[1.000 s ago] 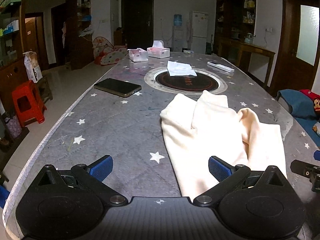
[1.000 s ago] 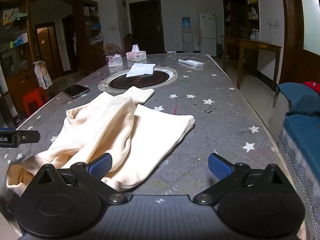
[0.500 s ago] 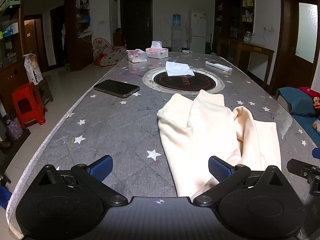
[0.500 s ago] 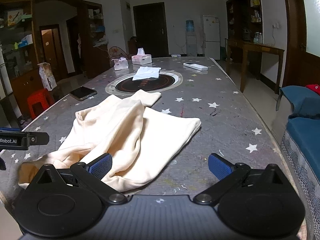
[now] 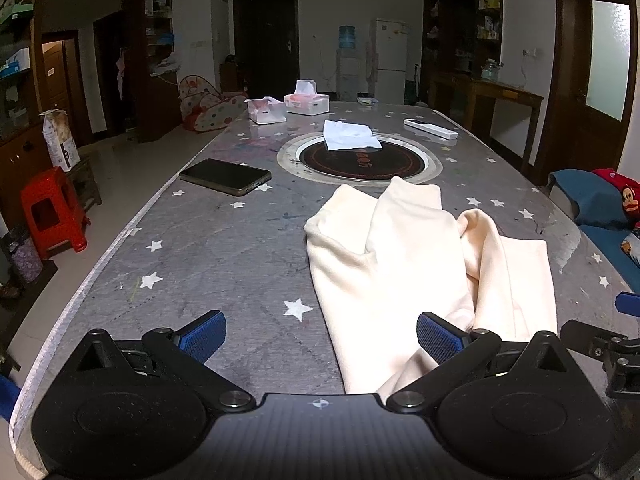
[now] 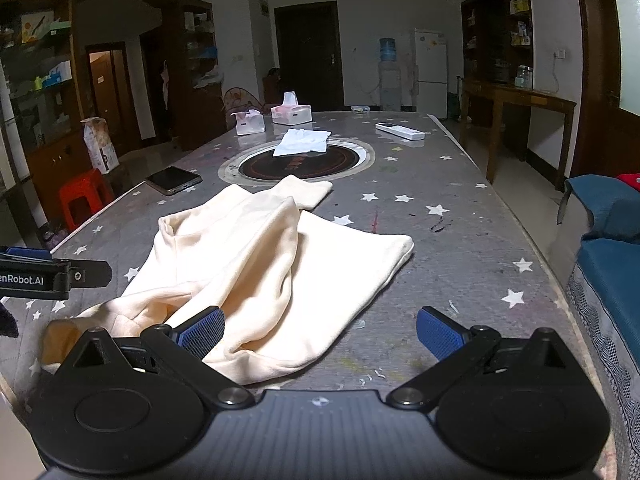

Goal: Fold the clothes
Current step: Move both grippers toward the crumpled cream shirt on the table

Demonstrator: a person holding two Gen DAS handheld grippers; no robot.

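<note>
A cream garment (image 6: 256, 264) lies rumpled near the round inset (image 6: 296, 162). The left gripper (image 5: 320, 330), marked "enRobot.AI", perhaps cropped, and right gripper (image 6: 320, 330) gape wide, holding nothing.

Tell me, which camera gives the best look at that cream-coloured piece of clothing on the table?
The right wrist view: the cream garment lies almost whole there, both far corners and its crumpled near end visible. In the left wrist view the garment is cut off low down by the left gripper, which hides its near edge.
</note>
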